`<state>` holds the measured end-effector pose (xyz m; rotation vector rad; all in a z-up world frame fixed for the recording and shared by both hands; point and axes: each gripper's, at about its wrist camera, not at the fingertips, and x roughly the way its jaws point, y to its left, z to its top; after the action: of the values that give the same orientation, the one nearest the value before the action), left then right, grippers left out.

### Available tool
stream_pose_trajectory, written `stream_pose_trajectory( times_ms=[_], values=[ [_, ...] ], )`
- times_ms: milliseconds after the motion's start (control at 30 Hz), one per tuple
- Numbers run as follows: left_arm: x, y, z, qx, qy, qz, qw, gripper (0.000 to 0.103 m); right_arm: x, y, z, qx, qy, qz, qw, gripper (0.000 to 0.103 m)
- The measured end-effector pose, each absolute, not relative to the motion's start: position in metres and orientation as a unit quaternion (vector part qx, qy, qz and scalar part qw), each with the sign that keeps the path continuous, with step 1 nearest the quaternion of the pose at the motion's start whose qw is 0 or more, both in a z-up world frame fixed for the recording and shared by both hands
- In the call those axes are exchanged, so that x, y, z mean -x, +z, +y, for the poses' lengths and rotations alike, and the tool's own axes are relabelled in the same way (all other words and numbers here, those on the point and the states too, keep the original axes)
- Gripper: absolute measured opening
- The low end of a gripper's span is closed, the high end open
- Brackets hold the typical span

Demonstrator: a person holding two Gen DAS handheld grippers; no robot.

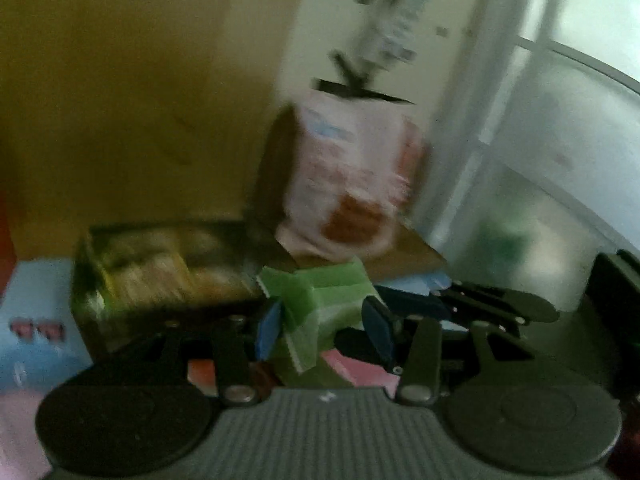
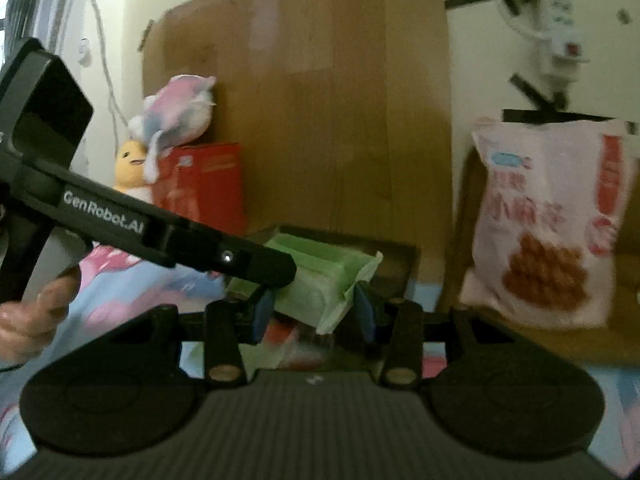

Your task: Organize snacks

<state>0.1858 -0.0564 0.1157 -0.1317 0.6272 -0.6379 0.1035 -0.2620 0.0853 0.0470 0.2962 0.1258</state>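
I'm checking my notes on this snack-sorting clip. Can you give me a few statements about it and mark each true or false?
1. A green crinkle-edged snack packet sits between the left gripper jaws. True.
2. The pale pink snack bag with a brown food picture lies flat inside the dark tray. False: it stands upright against the wall, apart from the dark snack tray.
3. The right gripper also has the green packet between its jaws. True.
4. A blue carton stands by the plush toy. False: the cardboard carton beside the pink-and-white plush toy is red.
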Motion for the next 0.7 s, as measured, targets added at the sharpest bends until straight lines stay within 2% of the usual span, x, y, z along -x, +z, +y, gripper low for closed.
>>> stream_pose_trajectory(
  times_ms=[167, 233, 300, 333, 533, 600, 700],
  values=[
    [-0.255, 0.102, -0.052, 0.088, -0.269, 0.322, 0.904, 0.047, -0.178, 0.079, -0.277, -0.018, 0.064, 0.171, 0.983, 0.047],
    [-0.272, 0.091, -0.054, 0.091, -0.259, 0.327, 0.904, 0.049, -0.196, 0.073, -0.278, -0.013, 0.059, 0.179, 0.982, 0.052],
    [-0.28, 0.085, -0.056, 0.085, -0.245, 0.325, 0.909, 0.049, -0.206, 0.068, -0.279, -0.007, 0.046, 0.184, 0.982, 0.062],
    [-0.281, 0.084, -0.054, 0.084, -0.239, 0.32, 0.913, 0.051, -0.203, 0.068, -0.28, -0.007, 0.035, 0.18, 0.983, 0.064],
    [-0.24, 0.092, -0.013, 0.123, -0.258, 0.289, 0.914, 0.052, -0.128, 0.062, -0.316, -0.116, 0.022, 0.15, 0.982, 0.064],
    [-0.219, 0.086, -0.004, 0.136, -0.281, 0.296, 0.903, 0.052, -0.112, 0.046, -0.329, -0.166, 0.038, 0.181, 0.969, 0.063],
    [-0.194, 0.068, -0.003, 0.152, -0.3, 0.319, 0.886, 0.052, -0.114, 0.021, -0.33, -0.188, 0.041, 0.241, 0.951, 0.056]
  ],
)
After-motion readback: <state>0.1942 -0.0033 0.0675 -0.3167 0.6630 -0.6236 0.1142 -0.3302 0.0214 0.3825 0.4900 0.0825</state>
